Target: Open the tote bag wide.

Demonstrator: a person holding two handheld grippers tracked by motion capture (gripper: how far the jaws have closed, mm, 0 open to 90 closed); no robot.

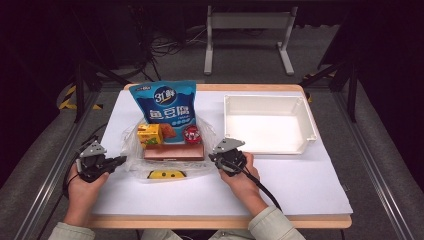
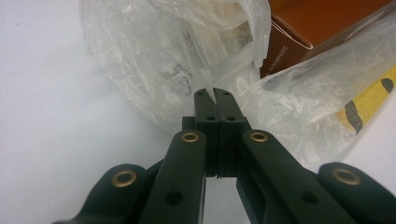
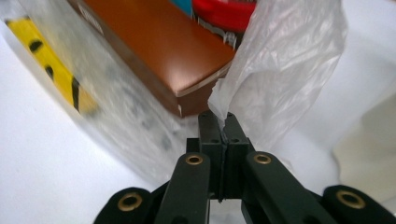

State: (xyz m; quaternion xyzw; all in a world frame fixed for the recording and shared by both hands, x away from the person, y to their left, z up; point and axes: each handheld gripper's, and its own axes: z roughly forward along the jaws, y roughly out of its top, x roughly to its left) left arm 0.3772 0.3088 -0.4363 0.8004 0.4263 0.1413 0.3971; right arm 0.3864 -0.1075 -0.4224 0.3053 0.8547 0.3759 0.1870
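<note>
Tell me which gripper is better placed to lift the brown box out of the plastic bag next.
Right. The right gripper is beside the brown box; the left gripper is farther off. Both pinch the plastic bag.

The surface (image 1: 300, 185) is a wood-edged top under a white sheet, filling the middle of the high view. A clear plastic bag (image 1: 131, 150) of groceries lies on it left of centre. An empty white bin (image 1: 306, 116) sits on it at upper right, apart from the bag.
</note>
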